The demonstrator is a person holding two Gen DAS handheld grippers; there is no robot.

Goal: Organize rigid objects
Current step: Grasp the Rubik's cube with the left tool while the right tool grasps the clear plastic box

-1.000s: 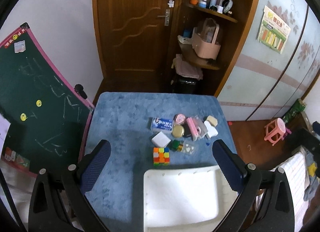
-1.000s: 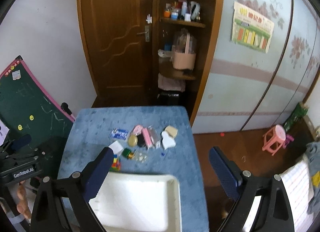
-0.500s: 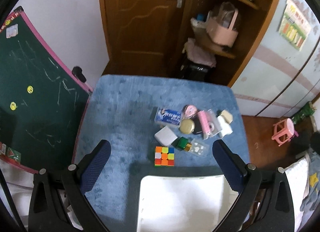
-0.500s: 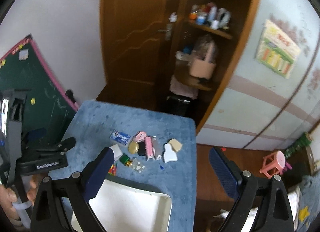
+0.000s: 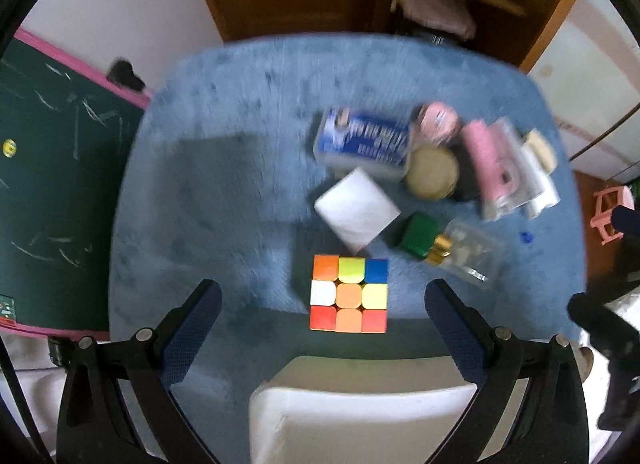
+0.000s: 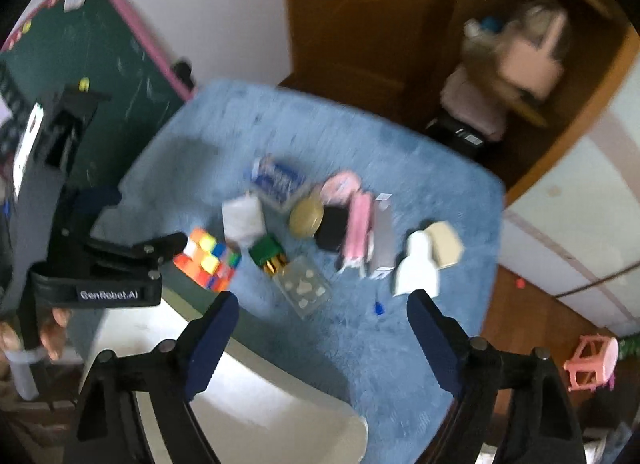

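Since the earlier frame, the puzzle cube (image 5: 349,295) is seen larger, low at centre on the blue table (image 5: 224,191), between the spread left claw (image 5: 322,320). Rigid and light, it is best pinched across opposite flat faces. The right claw (image 6: 322,324), empty, is closing.

A colourful puzzle cube (image 5: 349,294) sits flat on the blue table, its top showing 9 squares in orange, yellow, blue, white and red. At its 12 o'clock lies a white block (image 5: 357,209), turned diagonally. At 2 o'clock rests a green bottle with a gold cap (image 5: 421,239), touching a clear packet (image 5: 468,254). Further off lie a blue-and-white box (image 5: 363,143), a round gold tin (image 5: 432,172) and a pink case (image 5: 489,163). At 6 o'clock stands a white tray (image 5: 360,416).
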